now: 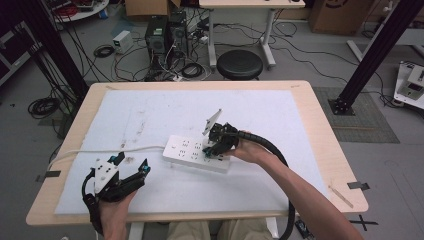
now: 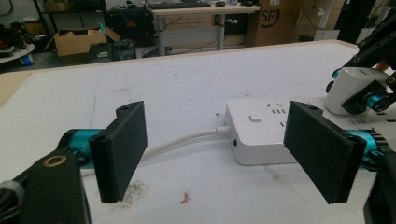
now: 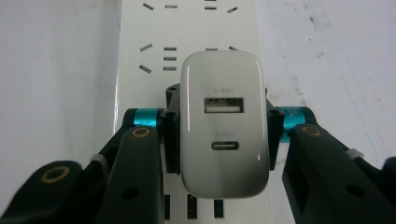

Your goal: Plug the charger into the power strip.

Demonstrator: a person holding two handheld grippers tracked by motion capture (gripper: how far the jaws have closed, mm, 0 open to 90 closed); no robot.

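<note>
The right gripper (image 3: 219, 126) is clamped on a white USB charger (image 3: 223, 121), its two ports labelled USB-A and USB-C, the lettering upside down in the right gripper view. The charger sits over the sockets of a white power strip (image 1: 187, 149) lying on the white mat of the worktop (image 1: 320, 125). The left gripper (image 1: 131, 164) rests near the strip's cable end, jaws wide apart and holding nothing; a cardboard box (image 2: 273, 18) behind reads "SF".

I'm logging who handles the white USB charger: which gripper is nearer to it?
Right. The right gripper is shut on the USB charger, holding it over the power strip. The left gripper sits open, apart from it, by the strip's cable end.
</note>
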